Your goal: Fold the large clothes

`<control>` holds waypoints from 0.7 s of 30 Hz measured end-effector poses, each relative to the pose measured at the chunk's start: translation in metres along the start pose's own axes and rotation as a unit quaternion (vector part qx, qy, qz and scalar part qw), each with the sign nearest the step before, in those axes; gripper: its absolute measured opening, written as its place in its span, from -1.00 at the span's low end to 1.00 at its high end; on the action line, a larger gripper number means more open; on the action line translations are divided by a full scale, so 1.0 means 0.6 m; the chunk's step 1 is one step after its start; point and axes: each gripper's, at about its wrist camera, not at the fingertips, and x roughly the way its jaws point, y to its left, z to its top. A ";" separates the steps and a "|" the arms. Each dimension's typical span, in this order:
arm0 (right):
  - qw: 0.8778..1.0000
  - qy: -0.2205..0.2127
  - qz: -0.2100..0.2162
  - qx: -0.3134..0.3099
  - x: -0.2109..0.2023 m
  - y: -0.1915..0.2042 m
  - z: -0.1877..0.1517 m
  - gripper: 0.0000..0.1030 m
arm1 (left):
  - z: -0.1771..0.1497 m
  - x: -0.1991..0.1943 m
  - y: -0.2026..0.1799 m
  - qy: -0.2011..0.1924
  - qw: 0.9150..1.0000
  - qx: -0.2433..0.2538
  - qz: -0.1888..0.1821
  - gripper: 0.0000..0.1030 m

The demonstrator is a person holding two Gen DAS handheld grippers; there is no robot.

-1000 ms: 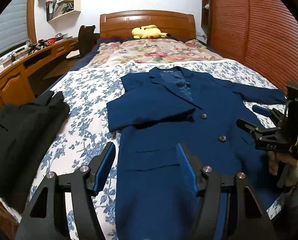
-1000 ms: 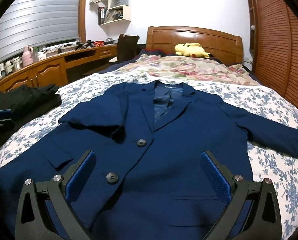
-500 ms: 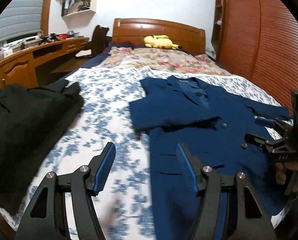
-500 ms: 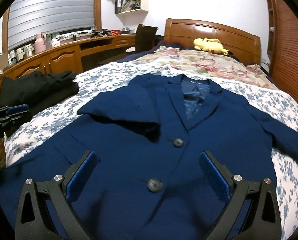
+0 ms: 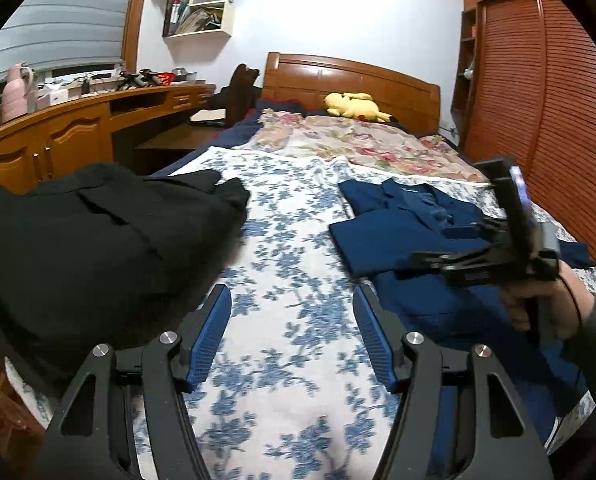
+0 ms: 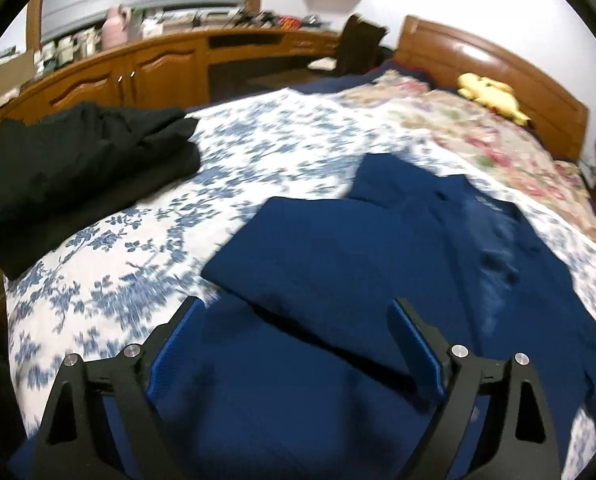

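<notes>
Motion blur smears the blue-flowered white bedspread (image 6: 110, 248) and the navy blue suit jacket (image 6: 337, 264), whose lower hem is cut off at the frame's bottom. The jacket fills the lower right, one sleeve folded across its chest, beneath the right gripper (image 6: 298, 344), which is spread wide and empty. The left gripper (image 5: 294, 332), also wide and empty, hangs over bare bedspread at lower centre, the jacket just right of it. A black folded garment (image 5: 90, 236) lies at left.

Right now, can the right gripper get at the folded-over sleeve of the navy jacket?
Probably yes. The right gripper hangs open directly over the navy jacket, with the folded sleeve just ahead and nothing between them.
</notes>
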 end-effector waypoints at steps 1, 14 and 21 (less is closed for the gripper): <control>1.000 0.010 0.003 -0.005 0.019 0.009 0.007 0.78 | -0.001 0.000 0.004 0.001 1.000 -0.002 -0.002 0.25; 0.994 0.093 -0.029 -0.052 0.144 0.023 0.026 -0.31 | -0.026 0.011 0.036 0.024 1.000 -0.007 -0.012 0.25; 0.999 0.003 -0.031 -0.022 0.060 -0.020 0.037 -0.90 | -0.023 0.013 0.010 0.025 0.999 -0.002 -0.032 0.25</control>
